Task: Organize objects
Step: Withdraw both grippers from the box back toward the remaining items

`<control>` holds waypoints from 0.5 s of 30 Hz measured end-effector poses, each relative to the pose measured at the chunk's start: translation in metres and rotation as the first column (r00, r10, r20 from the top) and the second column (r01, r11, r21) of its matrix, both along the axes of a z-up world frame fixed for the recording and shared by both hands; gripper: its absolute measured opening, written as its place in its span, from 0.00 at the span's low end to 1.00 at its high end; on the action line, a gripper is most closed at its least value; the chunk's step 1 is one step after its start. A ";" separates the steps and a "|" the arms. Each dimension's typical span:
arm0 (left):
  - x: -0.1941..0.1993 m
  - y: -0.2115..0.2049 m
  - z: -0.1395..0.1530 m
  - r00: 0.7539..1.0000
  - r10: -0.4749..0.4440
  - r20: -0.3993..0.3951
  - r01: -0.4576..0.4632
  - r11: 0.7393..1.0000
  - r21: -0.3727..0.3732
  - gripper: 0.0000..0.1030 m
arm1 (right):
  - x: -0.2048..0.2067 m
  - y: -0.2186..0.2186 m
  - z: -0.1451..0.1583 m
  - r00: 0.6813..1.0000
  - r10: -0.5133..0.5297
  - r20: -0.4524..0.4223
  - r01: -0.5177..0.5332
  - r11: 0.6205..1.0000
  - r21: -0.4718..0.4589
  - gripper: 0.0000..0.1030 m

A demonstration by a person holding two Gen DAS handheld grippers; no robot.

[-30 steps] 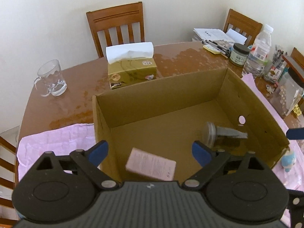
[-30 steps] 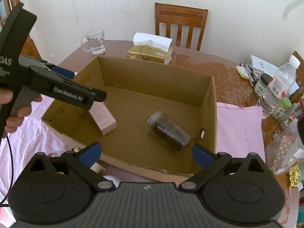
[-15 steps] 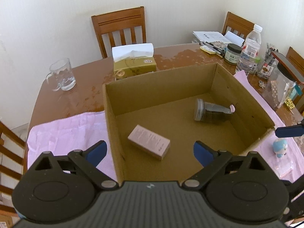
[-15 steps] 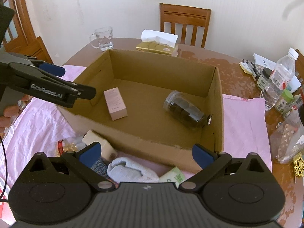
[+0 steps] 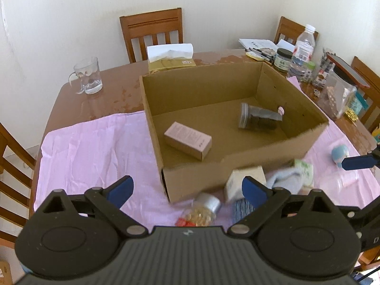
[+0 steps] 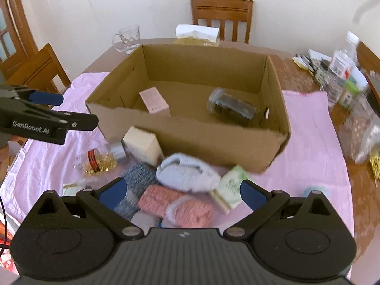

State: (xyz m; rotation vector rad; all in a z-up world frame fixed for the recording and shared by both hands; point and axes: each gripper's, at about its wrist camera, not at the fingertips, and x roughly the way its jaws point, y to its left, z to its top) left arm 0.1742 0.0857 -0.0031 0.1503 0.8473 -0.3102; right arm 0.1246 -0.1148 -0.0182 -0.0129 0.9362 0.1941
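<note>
**Choosing the next item from the pile before the box**

The cardboard box (image 6: 194,140) stands on the pink cloth (image 5: 95,147). Inside it lie already a pink carton (image 5: 187,140) and a clear jar (image 5: 257,119), which rests on its side. The other things wait outside, just beside the near wall of the box: a white carton (image 6: 142,146), a small bottle with a silver cap (image 6: 99,160), a pale blue rolled cloth (image 6: 187,173), a grey-blue roll (image 6: 137,180), a pink roll (image 6: 175,205) and a green-and-white packet (image 6: 231,187).

Both tools are empty. The left gripper (image 5: 187,187) holds its jaws spread wide above the bottle and the white carton. The right gripper (image 6: 181,190) is spread in the same way, over the rolled cloths.

The step in hand seems to be the choice of a next thing to pick. To do it well, each gripper should probably take what lies nearest below it, so that the two do not cross. The rolls are soft and touch each other; a grasp across the middle of one roll, from above, would likely lift it alone. The bottle is round and may roll away, so the fingers should close across its body, not along it.
</note>
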 end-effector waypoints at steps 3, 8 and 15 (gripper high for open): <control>-0.013 0.008 -0.007 1.000 -0.007 -0.005 0.007 1.000 -0.011 0.95 | -0.014 0.005 -0.007 1.000 -0.020 -0.009 0.020 1.000 0.004 1.00; -0.032 0.023 -0.019 0.999 -0.028 -0.017 0.027 0.999 -0.017 0.95 | -0.033 0.017 -0.016 0.997 -0.072 -0.024 0.072 0.997 0.005 1.00; -0.054 0.040 -0.040 0.995 -0.066 -0.072 0.065 0.998 -0.016 0.96 | -0.056 0.036 -0.028 0.992 -0.123 -0.030 0.124 0.992 0.009 1.00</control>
